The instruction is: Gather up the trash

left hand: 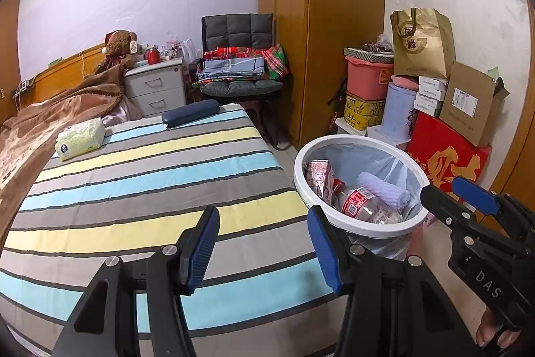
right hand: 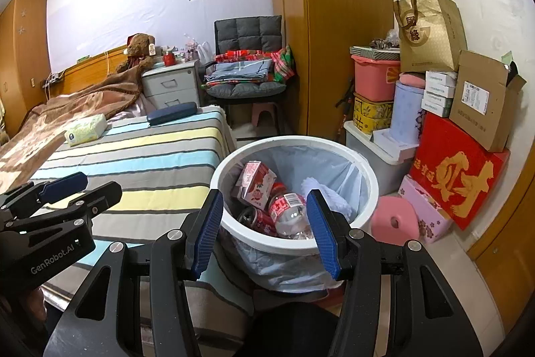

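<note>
The left gripper (left hand: 264, 251) was held with its jaws spread and nothing between them, poised above the striped bedspread (left hand: 150, 189) near the foot corner. The right gripper (right hand: 265, 231) was likewise spread and empty, hanging just in front of the near rim of the white bin (right hand: 334, 145), so that the trash inside was framed between its blue pads (right hand: 209, 233).

Inside the lined bin, a pink carton (right hand: 255, 181), a clear plastic bottle (right hand: 291, 216) with a red label, a red can (right hand: 259, 219) and a pale lilac cloth (right hand: 321, 191) were seen piled together. These were judged to be trash already collected, which would explain why both grippers carried nothing.

The bin was set on the floor right beside the bed's corner, probably so that items could be dropped in without a long carry.

Farther up the bed, a tissue pack (left hand: 80, 139) and a dark blue case (left hand: 190, 112) were left lying beside the brown blanket (left hand: 50, 119). Whether either counted as trash could not be told; no obvious litter was visible on the bedspread, so the task appeared largely done.
</note>
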Tool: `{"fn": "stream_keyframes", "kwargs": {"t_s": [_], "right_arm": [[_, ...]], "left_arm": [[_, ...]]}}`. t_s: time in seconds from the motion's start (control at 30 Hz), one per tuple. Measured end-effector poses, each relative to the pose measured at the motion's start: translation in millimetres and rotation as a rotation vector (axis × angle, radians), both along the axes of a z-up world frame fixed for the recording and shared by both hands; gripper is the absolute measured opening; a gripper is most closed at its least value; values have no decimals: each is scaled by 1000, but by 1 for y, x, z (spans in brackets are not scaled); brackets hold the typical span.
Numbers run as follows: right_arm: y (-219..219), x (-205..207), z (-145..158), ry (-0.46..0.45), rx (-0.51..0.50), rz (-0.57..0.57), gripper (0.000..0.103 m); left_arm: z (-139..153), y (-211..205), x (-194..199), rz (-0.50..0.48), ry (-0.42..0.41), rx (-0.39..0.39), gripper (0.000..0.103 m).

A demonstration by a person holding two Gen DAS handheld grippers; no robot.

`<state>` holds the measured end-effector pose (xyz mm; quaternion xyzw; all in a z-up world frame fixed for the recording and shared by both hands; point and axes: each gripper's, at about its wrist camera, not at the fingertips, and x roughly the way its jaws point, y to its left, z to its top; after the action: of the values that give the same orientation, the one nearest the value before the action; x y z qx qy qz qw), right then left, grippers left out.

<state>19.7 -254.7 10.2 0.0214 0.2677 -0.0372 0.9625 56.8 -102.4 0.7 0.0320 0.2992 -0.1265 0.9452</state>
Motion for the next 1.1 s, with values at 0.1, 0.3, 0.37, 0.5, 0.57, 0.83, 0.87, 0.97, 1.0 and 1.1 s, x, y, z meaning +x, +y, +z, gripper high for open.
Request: {"fn": "stream_keyframes", "kwargs": {"t_s": [0.1,0.3,0.37,0.5,0.57,0.83,0.87,0.97,1.0,1.1], "right_arm": [[1,-1,0,0,-2,0,54],[1,-1,0,-3,-2,-1,54],[1,-1,1,-5,0,2,54],[0,-1,1,-5,0,3,54],[0,-2,1,-6,0,0,54],[1,-2,1,-5,0,3,54],[1,-2,1,-6,0,3,54],[1,-2,2,-6,-1,4,54],[0,-2,2,-7,-1,4,54],[1,-2,3,-7,-2,5,54]], "left_arm": [[1,1,-1,1,-1,2,55],[1,1,-2,0,2,3,55],[1,0,-2,-1,3,4,55],[1,0,-2,0,2,4,55],[1,0,-2,0,3,2,55],[1,-1,-2,-1,-2,3,55],[1,-1,-2,-2,-2,3,55],[1,-1,-2,-1,-1,3,55],[1,-1,-2,1,-1,3,55],[1,-1,-2,-1,-2,2,55]]}}
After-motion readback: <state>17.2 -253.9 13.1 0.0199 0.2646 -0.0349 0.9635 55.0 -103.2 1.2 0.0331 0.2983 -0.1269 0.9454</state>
